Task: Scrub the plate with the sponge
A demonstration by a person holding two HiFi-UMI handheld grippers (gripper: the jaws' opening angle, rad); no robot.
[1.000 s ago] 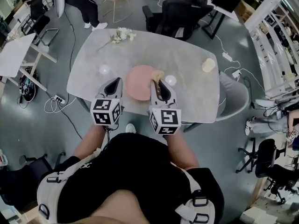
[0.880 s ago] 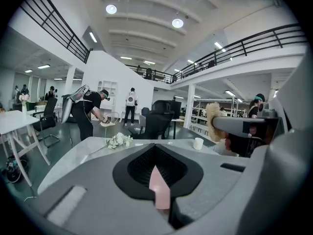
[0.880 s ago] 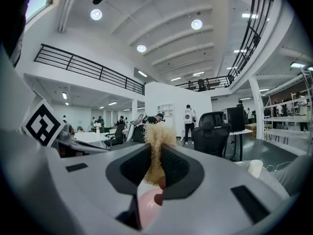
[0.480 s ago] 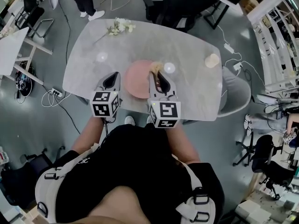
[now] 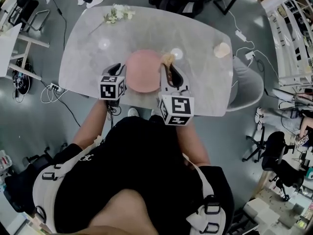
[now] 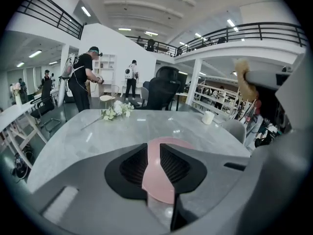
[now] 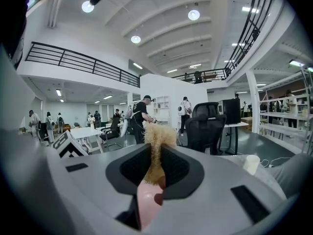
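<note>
Grey table (image 5: 88,43) bears the flat pink plate (image 5: 142,71), its rim between the opening jaws of the left gripper (image 5: 116,68), while the right gripper (image 5: 167,68) clamps the sponge (image 5: 167,58) at the plate's right rim, lengthwise along its jaws, pointing away from the person.

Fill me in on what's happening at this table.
A person holds a gripper in each hand over a grey table. The right gripper is shut on a tan sponge at the right rim of the pink plate. The left gripper is at the plate's left edge, its jaws opening with the plate showing between them.
</note>
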